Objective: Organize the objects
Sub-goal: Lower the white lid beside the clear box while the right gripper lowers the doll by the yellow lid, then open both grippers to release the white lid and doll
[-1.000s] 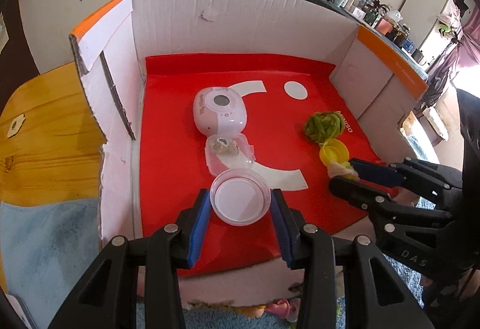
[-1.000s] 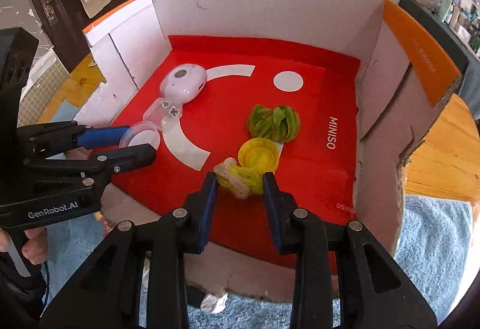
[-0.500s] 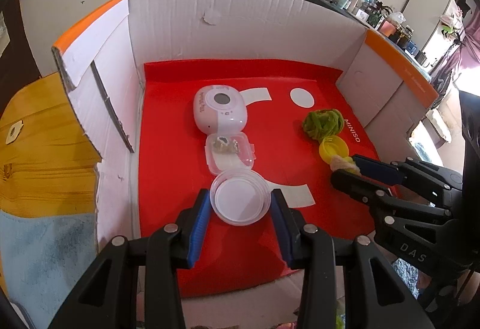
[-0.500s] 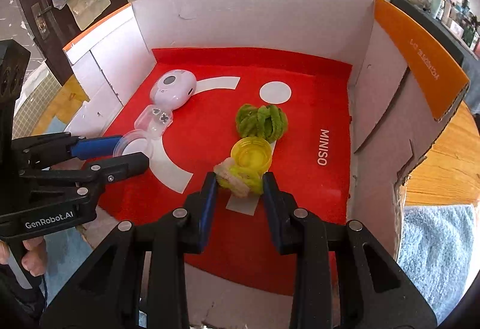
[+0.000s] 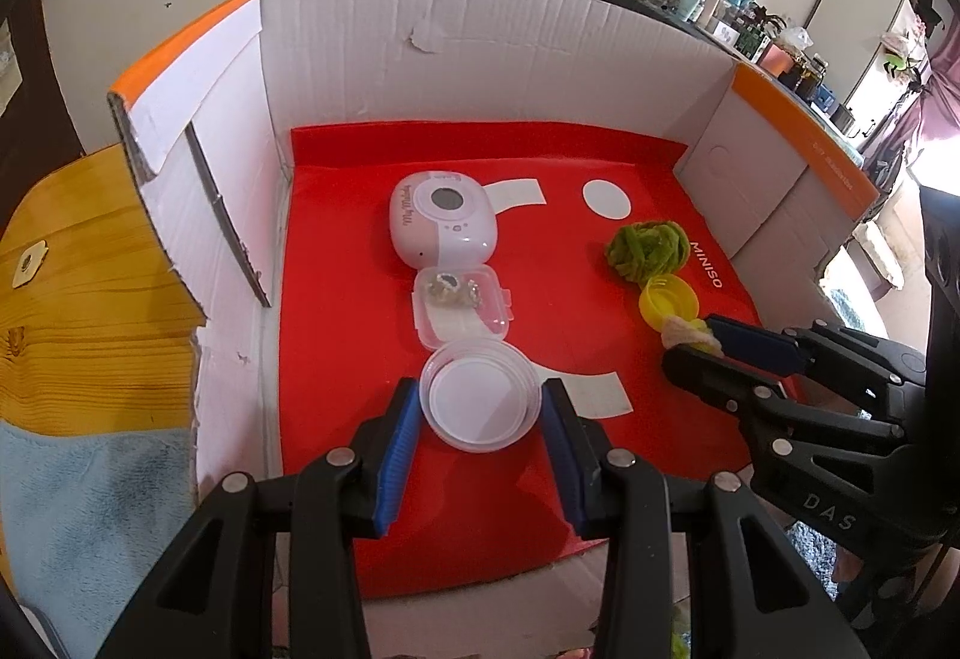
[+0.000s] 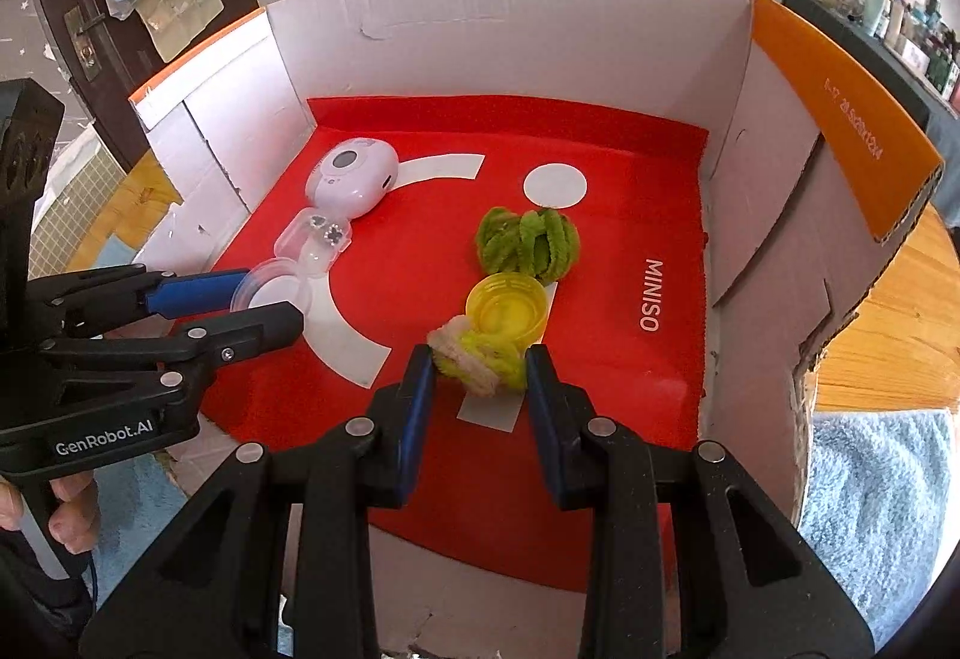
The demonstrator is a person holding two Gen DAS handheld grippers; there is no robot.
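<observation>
Setting both pieces down squarely matters now; left gripper (image 5: 480, 410) clamps the clear round lid (image 5: 478, 402); right gripper (image 6: 480, 368) pinches the yellow-green bundle (image 6: 480, 359) beside the yellow cap (image 6: 507, 309).

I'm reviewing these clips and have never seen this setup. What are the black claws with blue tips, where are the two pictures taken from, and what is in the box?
No robot here: a person holds a two-finger gripper in each hand, and each gripper carries a fisheye camera looking along its fingers. One picture comes from the left gripper, the other from the right gripper. Both reach into a cardboard box lined with a red mat. The left is closed on a clear round lid; the right pinches a small yellow-green bundle. On the mat lie a pink and white device, a small clear case, a yellow cap and green fuzzy yarn.
</observation>
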